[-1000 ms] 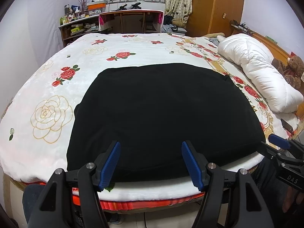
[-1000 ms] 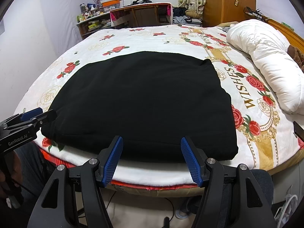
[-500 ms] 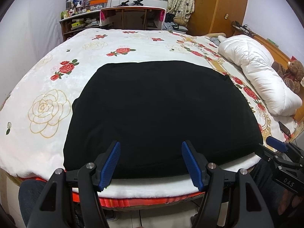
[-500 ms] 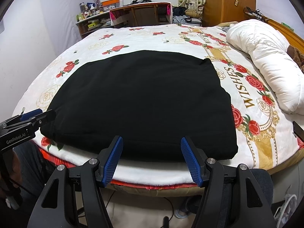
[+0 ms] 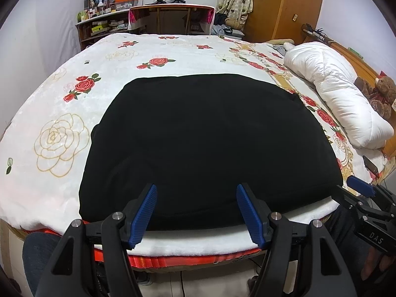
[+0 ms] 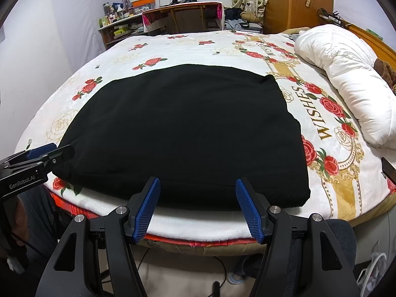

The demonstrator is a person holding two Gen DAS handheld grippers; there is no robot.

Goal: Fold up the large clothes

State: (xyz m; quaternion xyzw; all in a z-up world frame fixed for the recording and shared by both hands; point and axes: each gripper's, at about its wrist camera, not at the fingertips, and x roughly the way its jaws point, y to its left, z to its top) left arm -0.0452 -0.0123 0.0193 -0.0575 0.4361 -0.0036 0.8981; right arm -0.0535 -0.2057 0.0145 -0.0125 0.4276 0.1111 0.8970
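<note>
- The large black fabric garment (image 5: 210, 143) lies flat on the white rose-printed bedspread (image 5: 61, 136), its near edge running along the bedspread's near edge, side to side in front of me.
- My left gripper (image 5: 195, 210) hangs just short of that edge, towards the garment's left half, blue pads spread, nothing between them.
- My right gripper (image 6: 195, 208) hangs just short of the same edge, towards the right corner, equally spread and empty.
- I judge each hand nearer its own corner; the garment lies straight ahead and below, so the next grasp reaches forward and down.
</note>
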